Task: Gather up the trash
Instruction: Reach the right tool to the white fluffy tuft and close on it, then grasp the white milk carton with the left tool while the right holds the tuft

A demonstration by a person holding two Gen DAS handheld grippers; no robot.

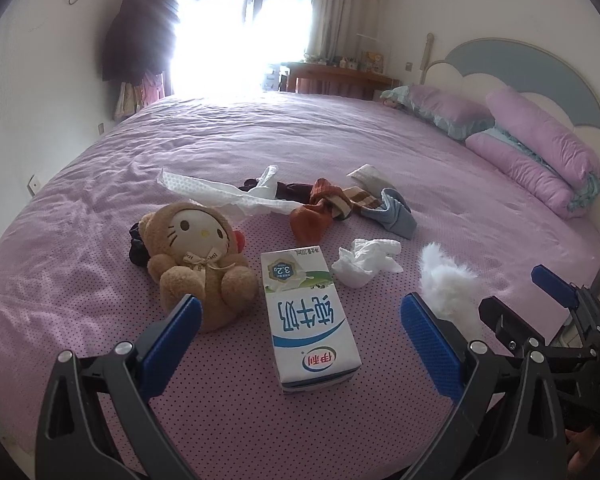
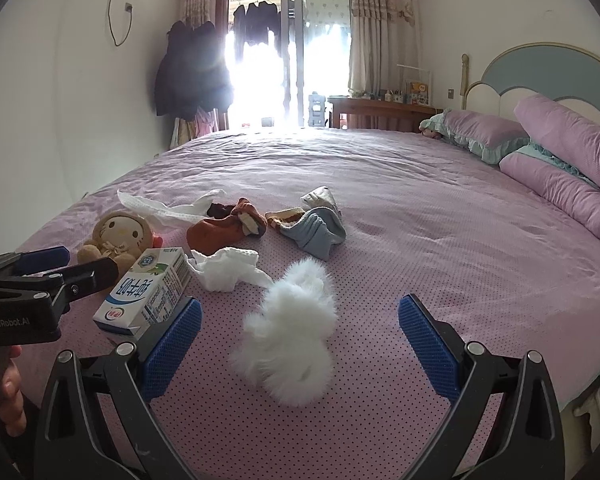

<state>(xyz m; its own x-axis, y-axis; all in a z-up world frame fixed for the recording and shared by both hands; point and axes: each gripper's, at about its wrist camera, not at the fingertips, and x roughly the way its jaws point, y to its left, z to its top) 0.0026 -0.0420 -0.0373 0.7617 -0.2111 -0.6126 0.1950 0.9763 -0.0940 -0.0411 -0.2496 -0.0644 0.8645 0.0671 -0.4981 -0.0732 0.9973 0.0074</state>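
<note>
With my left gripper [image 1: 300,336] spread around the milk carton [image 1: 310,320] at lower centre, squeezing its long sides squarely seemed best, my right gripper [image 2: 300,336] also spread.

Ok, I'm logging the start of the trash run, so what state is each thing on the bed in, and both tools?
left tool: open, milk carton between its fingers, ungripped
right tool: open, over the white fluffy thing
milk carton: lying flat
crumpled tissue: balled up, loose
white fluffy thing: loose on the bed
long paper strip: unrolled, wrinkled
socks: heaped, tangled
plush toy: sitting upright
</note>
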